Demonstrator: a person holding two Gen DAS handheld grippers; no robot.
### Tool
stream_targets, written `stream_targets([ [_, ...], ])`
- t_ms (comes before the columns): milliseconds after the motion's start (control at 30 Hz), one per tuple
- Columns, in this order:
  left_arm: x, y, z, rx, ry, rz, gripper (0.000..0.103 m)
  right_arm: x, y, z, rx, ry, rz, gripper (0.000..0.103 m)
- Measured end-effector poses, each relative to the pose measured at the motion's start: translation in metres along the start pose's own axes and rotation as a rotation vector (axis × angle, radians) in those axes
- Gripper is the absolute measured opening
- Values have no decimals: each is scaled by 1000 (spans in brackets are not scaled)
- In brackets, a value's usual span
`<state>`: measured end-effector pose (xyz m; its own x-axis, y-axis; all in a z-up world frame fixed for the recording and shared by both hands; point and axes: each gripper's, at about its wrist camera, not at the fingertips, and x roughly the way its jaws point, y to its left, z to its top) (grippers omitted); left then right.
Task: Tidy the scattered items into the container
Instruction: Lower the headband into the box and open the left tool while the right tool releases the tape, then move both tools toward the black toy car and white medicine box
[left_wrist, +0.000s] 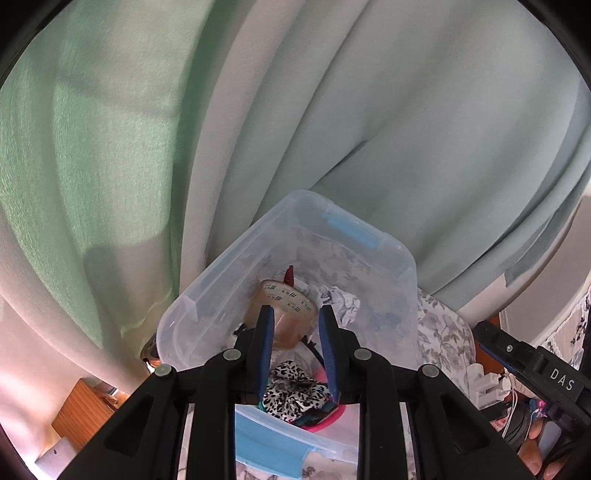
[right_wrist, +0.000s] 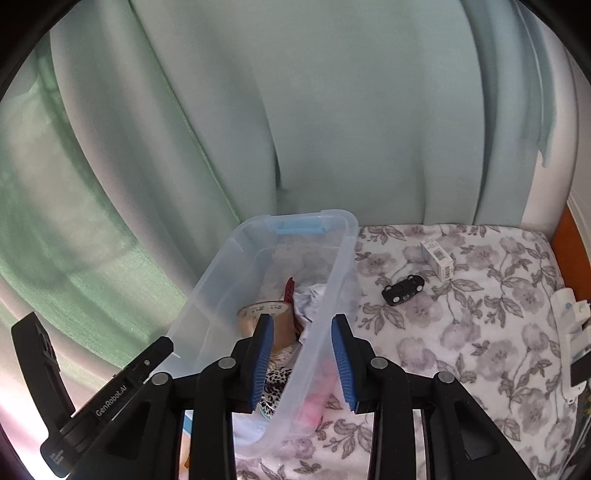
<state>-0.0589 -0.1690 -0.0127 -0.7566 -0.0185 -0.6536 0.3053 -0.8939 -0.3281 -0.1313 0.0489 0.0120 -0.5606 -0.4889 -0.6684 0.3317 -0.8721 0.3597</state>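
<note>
The clear container sits on the flowered bed, holding a tape roll and a leopard-print cloth. Both the left gripper and right gripper have jaws slightly apart, gripping nothing, the right's straddling the container's wall. A toy car and small box lie at two o'clock from it.

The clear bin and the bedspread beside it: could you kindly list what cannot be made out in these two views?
- Leopard-print cloth: left wrist view, partly hidden by the left gripper.
- Pink item: right wrist view, blurred by the clear bin wall; identity unclear.
- Small box print: right wrist view, too small to read.
- White device: right wrist view, cut off by the picture's edge.
- Right gripper: jaws straddle the bin wall; contact unclear.
</note>
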Motion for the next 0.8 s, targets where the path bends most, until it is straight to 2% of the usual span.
stream_targets([
  [67, -4, -11, -3, 21, -2, -3, 29, -7, -10, -2, 23, -9, -4, 37],
  [100, -6, -16, -4, 33, -5, -5, 36, -10, -15, -1, 35, -14, -6, 39],
  [133, -8, -22, -5, 45, -8, -6, 38, -15, -21, -2, 51, -22, -8, 40],
  [533, -18, -103, -23, 212, -4, -35, 40, -59, -99, -20, 198, -108, -12, 46],
  [800, 5, -152, -42, 293, 71, -58, 40, -68, -159, -39, 293, -124, -61, 48],
])
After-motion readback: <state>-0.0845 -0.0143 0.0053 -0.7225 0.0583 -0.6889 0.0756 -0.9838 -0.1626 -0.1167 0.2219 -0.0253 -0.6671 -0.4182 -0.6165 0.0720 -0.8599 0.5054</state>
